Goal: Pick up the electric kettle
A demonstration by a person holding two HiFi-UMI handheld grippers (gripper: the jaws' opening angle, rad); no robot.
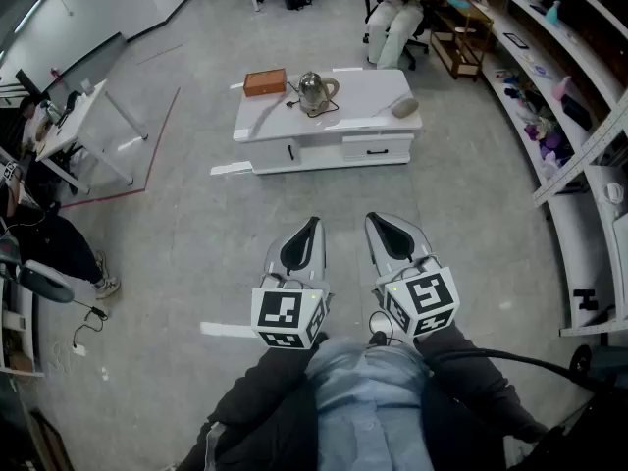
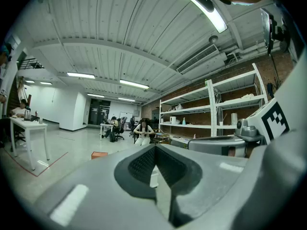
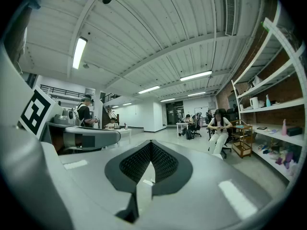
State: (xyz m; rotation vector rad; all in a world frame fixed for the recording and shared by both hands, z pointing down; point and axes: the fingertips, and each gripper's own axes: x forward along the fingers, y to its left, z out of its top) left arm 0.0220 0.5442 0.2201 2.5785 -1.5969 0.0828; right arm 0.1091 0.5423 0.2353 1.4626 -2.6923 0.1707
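Both tools were down low in front of me in the head view, over bare floor and well apart from the desk. The left tool (image 1: 304, 239) was pressed together with nothing in it; in the left gripper view its dark ribbed pads (image 2: 139, 165) met at the tip. The right tool (image 1: 385, 232) sat just beside it, also pressed together and holding nothing, and in the right gripper view its pads (image 3: 136, 162) met the same way. Each tool's marker cube sat close to my body. The electric kettle (image 1: 316, 91) stood upright on the low white desk (image 1: 365, 90) further ahead, near the back edge and about mid-width. It had a clear body and its handle faced right. A dark cord ran from its base across the top. A brown box (image 1: 265, 82) lay near the kettle on its left, not touching it. A rounded grey object (image 1: 404, 107) lay toward the desk's right end, apart from the kettle. Behind the desk a seated person (image 1: 396, 6) was in a chair, and open shelving (image 1: 546, 84) ran along the right wall.
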